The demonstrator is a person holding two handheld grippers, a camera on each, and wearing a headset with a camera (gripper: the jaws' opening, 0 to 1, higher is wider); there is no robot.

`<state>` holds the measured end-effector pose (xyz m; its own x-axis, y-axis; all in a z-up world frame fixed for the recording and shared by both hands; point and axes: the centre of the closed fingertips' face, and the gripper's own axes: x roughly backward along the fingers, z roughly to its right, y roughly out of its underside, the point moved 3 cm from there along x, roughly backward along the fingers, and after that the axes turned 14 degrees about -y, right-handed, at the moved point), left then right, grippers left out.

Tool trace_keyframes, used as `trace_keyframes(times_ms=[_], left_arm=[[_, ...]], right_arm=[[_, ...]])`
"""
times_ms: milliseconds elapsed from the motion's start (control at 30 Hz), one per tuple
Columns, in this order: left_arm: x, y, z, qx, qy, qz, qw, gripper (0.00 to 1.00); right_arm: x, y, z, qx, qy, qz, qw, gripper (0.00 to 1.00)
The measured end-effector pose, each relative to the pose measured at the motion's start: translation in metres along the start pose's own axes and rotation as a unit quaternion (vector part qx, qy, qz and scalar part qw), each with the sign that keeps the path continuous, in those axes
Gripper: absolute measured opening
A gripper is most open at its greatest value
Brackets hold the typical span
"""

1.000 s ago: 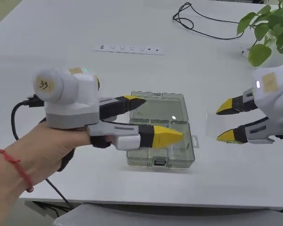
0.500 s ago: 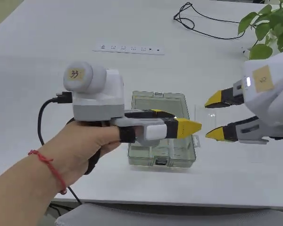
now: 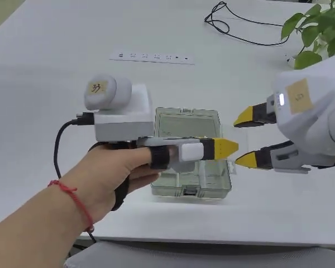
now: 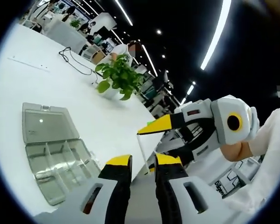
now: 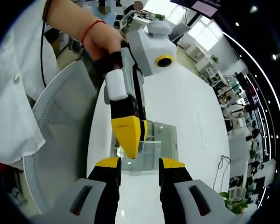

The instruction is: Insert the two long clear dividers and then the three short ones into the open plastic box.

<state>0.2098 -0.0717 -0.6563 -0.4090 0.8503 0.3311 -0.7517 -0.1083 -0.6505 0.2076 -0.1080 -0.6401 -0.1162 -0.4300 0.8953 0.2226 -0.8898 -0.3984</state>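
My right gripper stands with its yellow-tipped jaws apart, and a clear divider sits across the gap between them. The left gripper points back at me, jaws nearly together, its tip right at the divider. My hand holding it wears a red cord. Beyond lies the open plastic box on the white table, with a mesh chair beside the table's near edge

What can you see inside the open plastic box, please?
In the left gripper view, clear walls split the box into compartments that look empty. In the head view the left claw covers its middle.
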Motion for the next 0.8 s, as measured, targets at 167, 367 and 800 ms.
trace_keyframes(times_ms=[167, 367, 800], left_arm=[[-0.0007, 0.0015, 0.0000, 0.014, 0.004, -0.002, 0.9999, 0.09], [-0.0013, 0.0034, 0.0017, 0.017, 0.010, -0.007, 0.9998, 0.04], [-0.0020, 0.0017, -0.0005, 0.023, 0.012, -0.003, 0.9997, 0.00]], right_arm=[[-0.0014, -0.0014, -0.0012, 0.007, 0.000, -0.006, 1.0000, 0.33], [-0.0019, -0.0015, -0.0006, 0.009, 0.001, -0.011, 0.9999, 0.33], [-0.0013, -0.0015, 0.0007, 0.015, 0.001, -0.016, 0.9998, 0.33]])
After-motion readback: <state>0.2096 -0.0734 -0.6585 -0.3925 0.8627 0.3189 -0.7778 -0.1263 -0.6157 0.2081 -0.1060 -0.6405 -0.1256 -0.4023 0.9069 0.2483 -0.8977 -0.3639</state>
